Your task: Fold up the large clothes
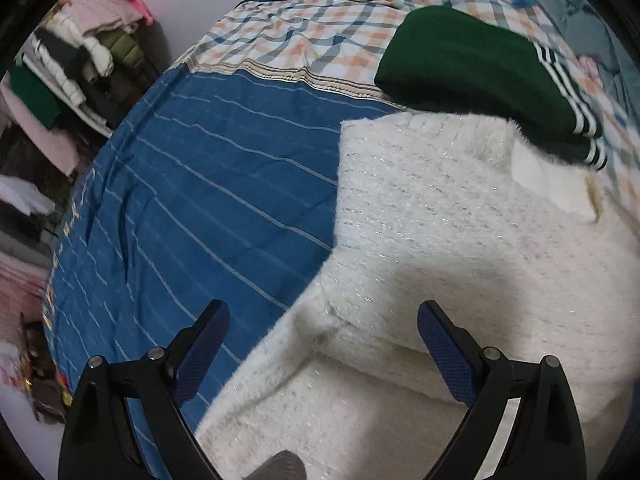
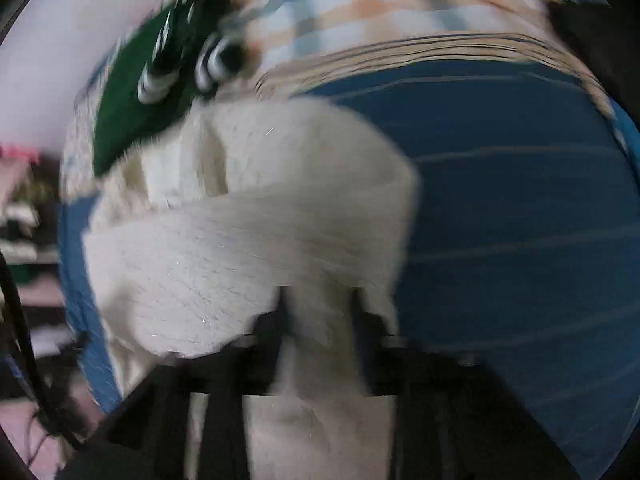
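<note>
Both claws are over the bed, pointing steeply down at a fluffy white sweater [image 1: 460,240] that lies partly folded on the blue striped bedsheet [image 1: 208,200]. In the left wrist view the left claw [image 1: 324,356] stands wide open and holds nothing: its left finger is over bare sheet, its right finger over white knit, and a folded sleeve edge runs between them. The right wrist view is badly blurred; the right claw [image 2: 320,312] shows its two dark fingers partly open with a band of the sweater between them, but whether the pads press on the cloth I cannot tell. A folded green garment [image 1: 480,64] with white stripes sits at the far side, touching the sweater's far edge, on a plaid blanket [image 1: 304,36]. I judge the step in hand to be laying a fold across the body of the sweater. To do it well, take the near edge at both corners, lift just enough to clear the pile, carry both sides evenly toward the far hem, and stop short of the green garment.
</note>
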Demonstrator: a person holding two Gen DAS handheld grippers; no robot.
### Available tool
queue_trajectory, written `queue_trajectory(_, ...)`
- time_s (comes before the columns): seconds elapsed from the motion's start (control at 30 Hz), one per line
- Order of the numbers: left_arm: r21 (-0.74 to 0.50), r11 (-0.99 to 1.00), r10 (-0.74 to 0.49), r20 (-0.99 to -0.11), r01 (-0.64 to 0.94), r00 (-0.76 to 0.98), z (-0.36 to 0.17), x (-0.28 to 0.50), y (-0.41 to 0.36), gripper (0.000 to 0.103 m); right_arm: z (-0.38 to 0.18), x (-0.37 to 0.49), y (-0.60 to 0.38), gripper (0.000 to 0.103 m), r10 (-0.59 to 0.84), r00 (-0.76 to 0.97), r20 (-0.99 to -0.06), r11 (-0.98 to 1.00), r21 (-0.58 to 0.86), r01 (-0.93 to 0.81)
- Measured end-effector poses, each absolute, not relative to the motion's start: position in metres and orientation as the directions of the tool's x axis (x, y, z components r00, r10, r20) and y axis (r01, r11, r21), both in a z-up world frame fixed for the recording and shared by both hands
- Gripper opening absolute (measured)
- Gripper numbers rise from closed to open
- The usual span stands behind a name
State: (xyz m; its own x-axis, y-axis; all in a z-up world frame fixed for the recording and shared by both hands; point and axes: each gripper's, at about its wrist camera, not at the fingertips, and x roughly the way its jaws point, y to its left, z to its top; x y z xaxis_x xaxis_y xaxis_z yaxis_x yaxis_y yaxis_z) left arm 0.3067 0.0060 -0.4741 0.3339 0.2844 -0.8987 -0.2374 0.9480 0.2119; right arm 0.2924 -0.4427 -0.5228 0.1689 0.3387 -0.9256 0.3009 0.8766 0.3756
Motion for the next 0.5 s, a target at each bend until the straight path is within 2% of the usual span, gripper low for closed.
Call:
queue_trajectory(0.07, 0.265, 0.941, 0.326, -0.879, -0.21, 0.348, -0.484, 0.313, 0.006, 0.096, -0.504, 0.27, -0.456, 0.053, 0.315, 0.202, -0.927, 0.871, 0.367, 0.326)
queue_trajectory(0.17, 0.368, 0.917, 0.399, -0.857, -0.154, 0.327, -0.513, 0.33, 0.009, 0.096, -0.501, 0.243, -0.465, 0.053, 0.293, 0.15, -0.944, 0.885, 0.327, 0.331)
queue_trajectory(0.27, 0.394, 0.915, 0.402, -0.866, -0.09, 0.297, -0.544, 0.346, 0.013, 0.098, -0.524, 0.241, -0.457, 0.053, 0.275, 0.061, -0.959, 0.916, 0.281, 0.286)
queue_trajectory(0.37, 0.416, 0.907, 0.413, -0.852, -0.063, 0.321, -0.548, 0.35, 0.009, 0.103, -0.559, 0.252, -0.439, 0.052, 0.283, -0.029, -0.959, 0.937, 0.27, 0.223)
queue_trajectory(0.4, 0.416, 0.908, 0.411, -0.851, -0.059, 0.326, -0.548, 0.349, 0.008, 0.103, -0.571, 0.255, -0.432, 0.044, 0.275, -0.049, -0.96, 0.944, 0.26, 0.203)
queue_trajectory(0.43, 0.414, 0.908, 0.408, -0.852, -0.056, 0.328, -0.549, 0.349, 0.008, 0.103, -0.578, 0.259, -0.427, 0.02, 0.262, -0.061, -0.963, 0.952, 0.248, 0.18)
queue_trajectory(0.5, 0.391, 0.919, 0.385, -0.858, -0.055, 0.341, -0.55, 0.348, 0.01, 0.103, -0.582, 0.26, -0.423, 0.011, 0.243, -0.033, -0.969, 0.954, 0.233, 0.189)
